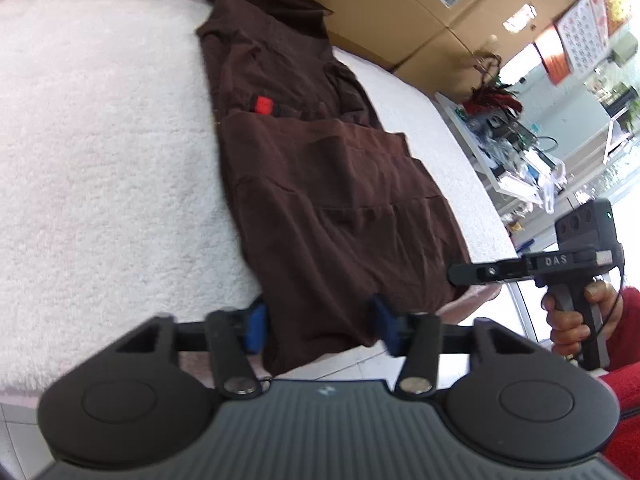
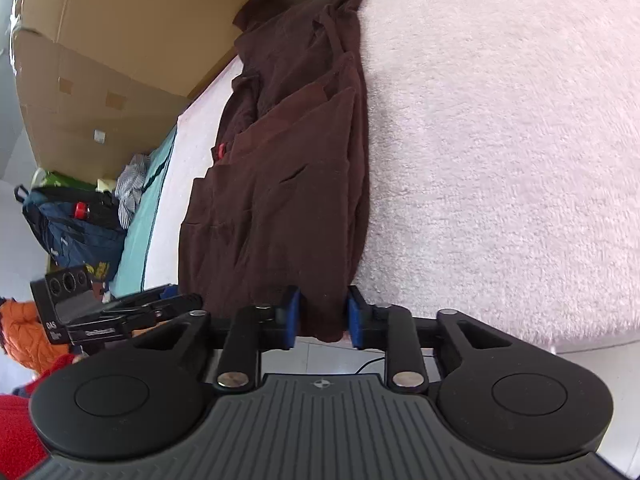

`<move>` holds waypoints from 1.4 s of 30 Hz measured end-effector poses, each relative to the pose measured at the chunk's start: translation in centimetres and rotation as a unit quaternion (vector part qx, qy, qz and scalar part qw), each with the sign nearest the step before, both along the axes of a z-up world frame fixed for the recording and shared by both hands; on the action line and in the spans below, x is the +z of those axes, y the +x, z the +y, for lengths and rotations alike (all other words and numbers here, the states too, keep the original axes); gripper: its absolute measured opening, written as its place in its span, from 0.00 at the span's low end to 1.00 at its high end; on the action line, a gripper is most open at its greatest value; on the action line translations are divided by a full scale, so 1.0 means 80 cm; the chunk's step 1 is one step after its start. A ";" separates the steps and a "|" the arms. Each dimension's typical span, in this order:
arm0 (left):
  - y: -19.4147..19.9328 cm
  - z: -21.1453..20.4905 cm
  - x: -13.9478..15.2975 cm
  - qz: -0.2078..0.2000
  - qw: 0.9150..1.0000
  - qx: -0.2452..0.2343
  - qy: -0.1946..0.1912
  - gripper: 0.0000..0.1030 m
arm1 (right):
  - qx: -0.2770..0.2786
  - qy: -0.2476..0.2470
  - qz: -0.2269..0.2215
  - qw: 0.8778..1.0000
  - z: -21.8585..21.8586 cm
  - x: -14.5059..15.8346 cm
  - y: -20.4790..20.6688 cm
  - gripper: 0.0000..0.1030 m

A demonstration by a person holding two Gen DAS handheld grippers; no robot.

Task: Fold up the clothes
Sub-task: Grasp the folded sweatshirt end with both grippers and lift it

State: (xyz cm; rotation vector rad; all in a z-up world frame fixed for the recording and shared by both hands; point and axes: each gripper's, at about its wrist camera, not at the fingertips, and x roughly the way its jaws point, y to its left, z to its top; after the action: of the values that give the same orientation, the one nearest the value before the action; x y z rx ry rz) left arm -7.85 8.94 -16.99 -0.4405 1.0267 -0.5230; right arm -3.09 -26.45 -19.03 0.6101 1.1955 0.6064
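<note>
Two tools, left tool (image 1: 318, 326) and right tool (image 2: 322, 316), each pinch the brown garment's (image 1: 320, 184) near hem; its length runs straight away across the white bed (image 1: 100, 140).

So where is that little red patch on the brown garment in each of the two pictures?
Left wrist view: the red patch sits left of centre in the upper half, on the brown garment.
Right wrist view: only a sliver of it shows, at the garment's left edge, left of centre.
Shared landmark: the cardboard box behind the white fleecy cover, top right in the left view, top left in the right.
</note>
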 end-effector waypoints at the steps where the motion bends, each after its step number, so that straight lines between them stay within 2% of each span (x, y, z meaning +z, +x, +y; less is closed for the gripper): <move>1: 0.003 0.004 -0.004 0.012 1.000 0.014 -0.007 0.17 | -0.012 0.009 0.010 1.000 -0.001 -0.003 0.000 0.21; 5: 0.005 0.004 -0.001 0.019 1.000 0.021 -0.007 0.06 | -0.037 0.038 0.033 0.998 0.003 -0.004 0.001 0.19; 7: 0.001 0.007 0.005 0.019 0.999 0.025 -0.013 0.06 | -0.046 0.058 0.032 0.997 -0.001 0.004 -0.003 0.19; 9: -0.004 0.015 0.010 0.024 0.999 0.035 -0.032 0.06 | -0.049 0.051 0.023 0.997 -0.005 0.014 -0.009 0.19; 13: -0.015 0.022 0.023 0.020 0.999 0.028 -0.040 0.05 | -0.042 0.028 0.002 0.999 -0.007 0.034 -0.023 0.18; 16: -0.024 0.021 0.027 0.015 0.999 0.010 -0.027 0.05 | -0.031 0.005 -0.013 0.999 -0.002 0.047 -0.034 0.17; 23: -0.038 0.027 0.035 0.014 0.999 -0.006 -0.030 0.04 | -0.028 0.005 -0.008 1.000 0.007 0.055 -0.048 0.17; 27: -0.030 0.032 0.044 0.026 0.999 -0.003 -0.039 0.04 | -0.036 0.014 -0.009 0.999 0.001 0.064 -0.044 0.17; 34: 0.007 0.024 0.078 0.036 0.998 0.012 -0.049 0.03 | -0.057 0.053 0.012 0.997 -0.005 0.087 0.000 0.17; 40: 0.059 0.035 0.092 0.062 0.990 0.088 -0.086 0.03 | -0.080 0.087 0.037 0.992 -0.009 0.097 0.069 0.16; 42: 0.083 0.036 0.096 0.058 0.989 0.106 -0.080 0.03 | -0.082 0.097 0.039 0.991 -0.010 0.096 0.098 0.16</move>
State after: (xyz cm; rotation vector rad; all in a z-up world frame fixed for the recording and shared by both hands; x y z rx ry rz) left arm -1.21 11.84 -9.27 -0.7212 1.0382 -0.3946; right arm 4.78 -27.25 -11.35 0.8955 1.1526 0.5675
